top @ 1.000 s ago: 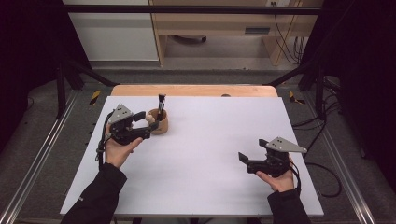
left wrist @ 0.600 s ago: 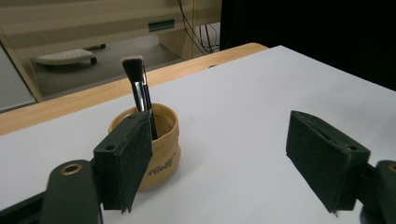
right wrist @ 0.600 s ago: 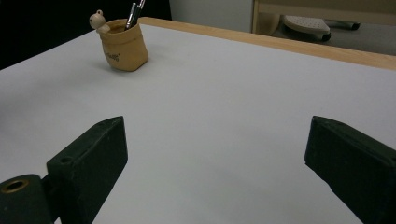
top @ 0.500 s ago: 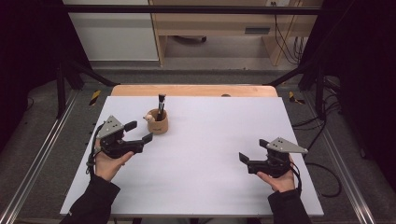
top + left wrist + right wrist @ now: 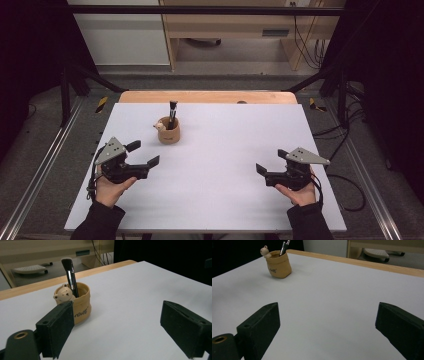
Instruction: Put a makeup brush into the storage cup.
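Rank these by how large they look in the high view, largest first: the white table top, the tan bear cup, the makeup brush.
1. White table top, by far the largest.
2. Tan bear cup.
3. Makeup brush: only the part above the cup shows, slim and about as tall as the cup, so this ranking is less sure.

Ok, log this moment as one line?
left tongs: open, empty, just opened, near cup | right tongs: open, empty | brush: upright in cup | table: white

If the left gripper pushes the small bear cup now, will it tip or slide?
The bear cup looks small and light, so probably it slides on the smooth white table. The tall makeup brush leans inside and rises above the rim, so a high push might tip it.
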The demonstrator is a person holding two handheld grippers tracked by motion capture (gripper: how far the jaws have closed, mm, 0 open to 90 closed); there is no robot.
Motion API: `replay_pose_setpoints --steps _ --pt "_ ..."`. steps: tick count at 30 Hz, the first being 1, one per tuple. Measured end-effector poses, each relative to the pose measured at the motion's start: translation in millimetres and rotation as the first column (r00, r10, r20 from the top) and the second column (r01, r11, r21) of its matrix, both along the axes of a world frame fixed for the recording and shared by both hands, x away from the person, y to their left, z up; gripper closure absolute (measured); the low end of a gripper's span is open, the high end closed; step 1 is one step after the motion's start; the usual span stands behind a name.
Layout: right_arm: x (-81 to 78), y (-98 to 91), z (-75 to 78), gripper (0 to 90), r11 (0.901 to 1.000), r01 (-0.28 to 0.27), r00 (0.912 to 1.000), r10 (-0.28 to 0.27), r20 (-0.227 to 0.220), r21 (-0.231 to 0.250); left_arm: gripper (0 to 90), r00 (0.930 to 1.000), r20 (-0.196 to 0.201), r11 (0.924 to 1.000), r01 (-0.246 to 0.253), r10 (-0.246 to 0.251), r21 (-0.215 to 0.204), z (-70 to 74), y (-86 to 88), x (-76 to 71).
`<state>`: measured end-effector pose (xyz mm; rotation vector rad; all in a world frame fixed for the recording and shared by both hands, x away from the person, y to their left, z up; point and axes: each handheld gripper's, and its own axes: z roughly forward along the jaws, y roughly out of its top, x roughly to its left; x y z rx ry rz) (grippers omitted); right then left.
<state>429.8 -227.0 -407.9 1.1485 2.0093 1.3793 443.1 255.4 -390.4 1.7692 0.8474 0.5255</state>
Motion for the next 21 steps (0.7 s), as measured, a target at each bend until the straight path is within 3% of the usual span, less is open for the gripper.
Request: replay_pose_setpoints --steps 11,13,21 --pt "-0.5 -2.5 -1.7 6.3 0.9999 0.010 0.9999 -0.010 -0.004 -0.001 8.9 0.9993 -0.022 0.9995 -0.031 0.031 0.012 -15.3 14.3 -6.1" --pt "-0.5 -3.2 -2.6 6.3 0.9999 0.013 0.9999 -0.013 -0.008 -0.001 8.7 0.9989 -0.029 0.9989 -0.035 0.036 0.030 -17.9 15.3 -6.1" --pt "-0.9 -4.3 -4.7 6.3 0.9999 0.017 0.9998 -0.017 -0.012 -0.003 8.5 0.9973 -0.044 0.9980 -0.059 0.060 0.022 -25.8 20.4 -5.8"
